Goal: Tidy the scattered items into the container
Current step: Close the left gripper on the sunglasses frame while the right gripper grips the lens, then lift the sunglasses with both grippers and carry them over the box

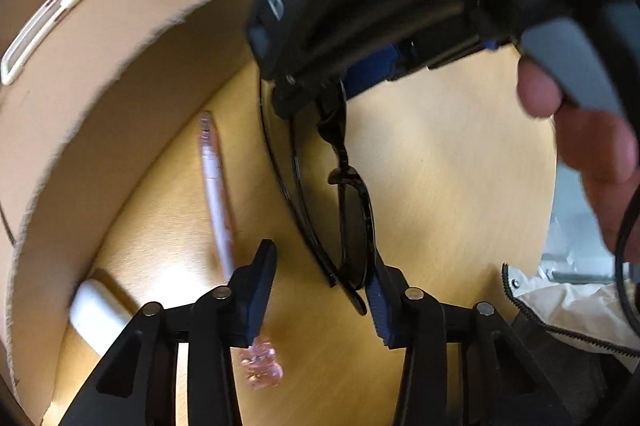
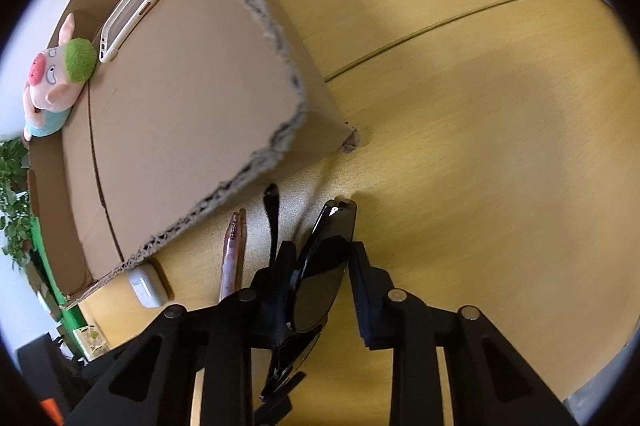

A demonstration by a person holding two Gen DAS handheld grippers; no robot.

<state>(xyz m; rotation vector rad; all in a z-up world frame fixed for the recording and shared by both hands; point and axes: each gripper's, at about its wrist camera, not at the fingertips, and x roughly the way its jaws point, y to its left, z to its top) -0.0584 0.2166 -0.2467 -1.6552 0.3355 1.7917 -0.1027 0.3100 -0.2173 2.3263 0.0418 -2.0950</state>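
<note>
Step in hand: transfer of sunglasses (image 2: 320, 286) into cardboard box (image 2: 180, 105).

Right gripper (image 2: 322, 246): narrow, apparently clamped across the folded sunglasses, one lens between the jaws, temple ends pointing far. In the left wrist view, frame hanging below that gripper, seemingly clear of the table (image 2: 480, 105).

Left gripper (image 1: 322, 266): wide, holding nothing, near end of the sunglasses between its jaws without contact.

Status of other items: phone case (image 2: 144, 1) and plush pig (image 2: 56, 73) already inside the box at its far left. Pink pen (image 2: 232, 258) and white case (image 2: 146, 286) on the table, just beside the near wall of the box.

Procedure, as judged from this position:
- Maintain clamp pressure; smooth lens likely to slip.
- Raise until the lowest point of the frame clears the torn box rim.
- Translate left over the bare box floor, away from the phone case.
- Lower close to the floor before opening; avoid dropping from height.
- Move the left gripper aside to prevent contact with the hanging frame.
</note>
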